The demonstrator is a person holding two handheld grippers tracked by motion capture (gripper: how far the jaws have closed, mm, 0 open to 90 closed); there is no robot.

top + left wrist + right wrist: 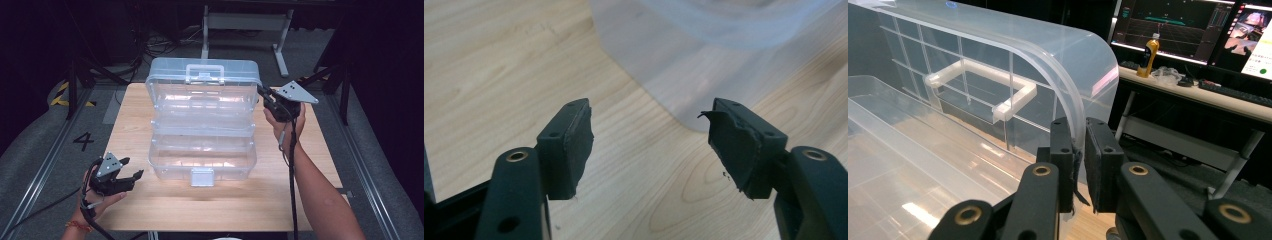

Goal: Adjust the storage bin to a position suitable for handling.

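High view puts the clear plastic toolbox (202,120) mid-tabletop (135,115), long axis running across from left edge to right edge, lid (204,80) standing open toward the far edge. The right gripper (265,96) has its fingers (1062,150) pinched shut on the lid's right end rim. The left gripper (131,169), fingers (574,145) spread apart and empty, sits near the front-left corner, with the box's base just beyond its fingertips, toward the right.

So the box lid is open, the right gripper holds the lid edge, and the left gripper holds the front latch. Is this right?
Not quite. The left gripper holds nothing: its jaws stand open over the table, beside the box, as the left gripper view shows. The right gripper does grip the lid edge.
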